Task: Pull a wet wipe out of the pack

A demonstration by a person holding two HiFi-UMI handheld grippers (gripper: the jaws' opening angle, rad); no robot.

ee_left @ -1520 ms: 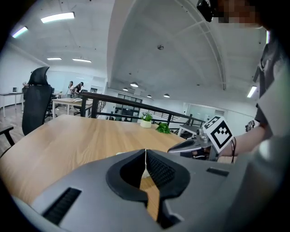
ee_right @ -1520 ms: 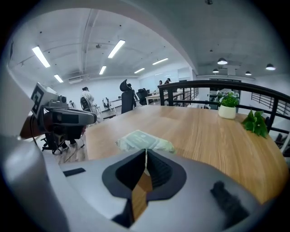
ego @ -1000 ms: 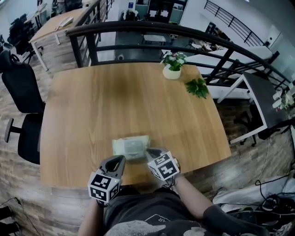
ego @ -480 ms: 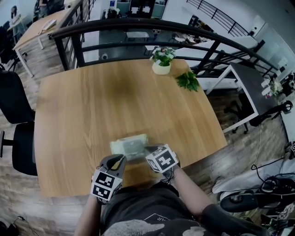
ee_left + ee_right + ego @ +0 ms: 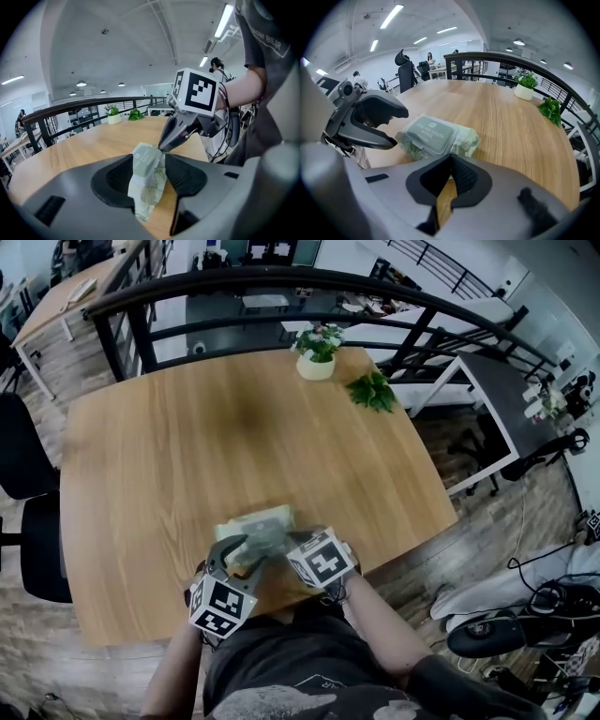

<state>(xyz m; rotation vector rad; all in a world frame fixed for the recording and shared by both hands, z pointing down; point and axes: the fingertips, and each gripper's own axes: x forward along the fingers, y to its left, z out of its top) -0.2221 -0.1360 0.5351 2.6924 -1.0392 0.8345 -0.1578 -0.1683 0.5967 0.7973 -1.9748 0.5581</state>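
A pale green wet wipe pack (image 5: 258, 526) with a grey-green lid (image 5: 429, 132) lies flat on the wooden table (image 5: 187, 456) near its front edge. My left gripper (image 5: 236, 557) reaches in from the pack's left end. Its jaws are opening, and that end of the pack (image 5: 147, 180) stands between them. In the right gripper view the left gripper (image 5: 399, 127) shows its jaws spread wide at the pack's corner. My right gripper (image 5: 451, 159) is shut, with its tips (image 5: 163, 146) at the pack's near right edge. Whether they pinch the wrapper is hidden.
A white pot of flowers (image 5: 316, 352) and a loose green sprig (image 5: 372, 390) sit at the table's far side, by a dark curved railing (image 5: 281, 282). A black office chair (image 5: 37, 549) stands left of the table. The table's front edge runs just below the grippers.
The left gripper has moved forward and down onto the pack's left end, rolled, and its jaws have gone from shut to apart. The right gripper has stayed at the pack.
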